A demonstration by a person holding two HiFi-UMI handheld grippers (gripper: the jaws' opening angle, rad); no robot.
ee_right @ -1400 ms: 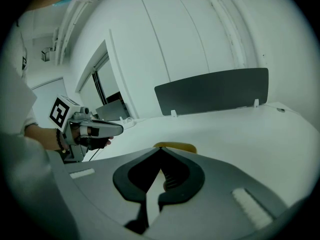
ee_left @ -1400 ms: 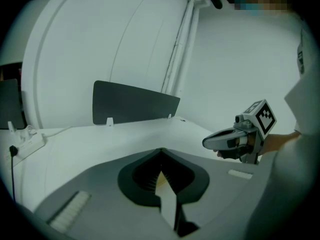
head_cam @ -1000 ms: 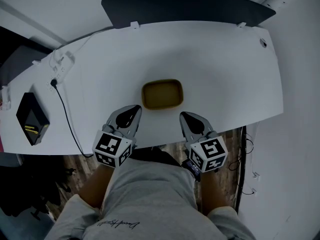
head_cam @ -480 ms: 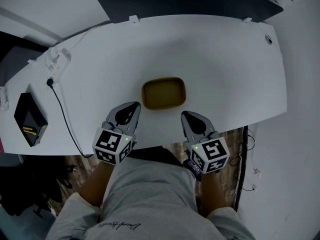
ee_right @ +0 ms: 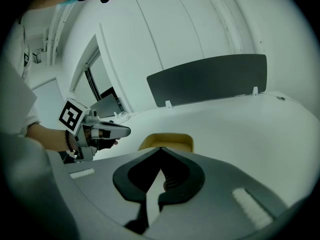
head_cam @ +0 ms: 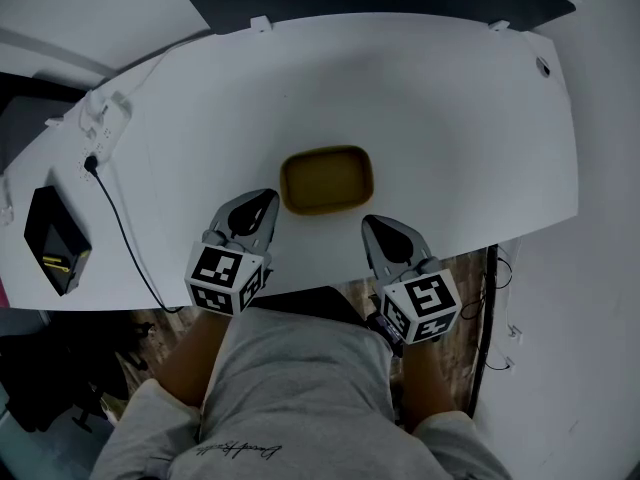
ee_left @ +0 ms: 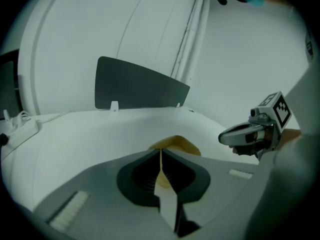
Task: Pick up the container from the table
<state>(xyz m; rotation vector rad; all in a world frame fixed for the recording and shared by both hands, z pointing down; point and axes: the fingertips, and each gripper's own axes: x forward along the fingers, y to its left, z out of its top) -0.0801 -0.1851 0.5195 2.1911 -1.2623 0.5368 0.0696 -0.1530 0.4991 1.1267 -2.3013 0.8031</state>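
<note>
Beside the container [head_cam: 327, 179], left claw [head_cam: 268, 199] and right claw [head_cam: 369, 224], tips together.

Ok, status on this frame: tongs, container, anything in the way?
Left tongs shut, empty. Right tongs shut, empty. Container on table, untouched, just ahead between both. Nothing blocking.

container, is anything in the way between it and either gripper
Nothing visible. The container sits on bare white table, with the left gripper and right gripper close at its near corners, both shut on nothing. The black cable and black box lie far off to the left.
</note>
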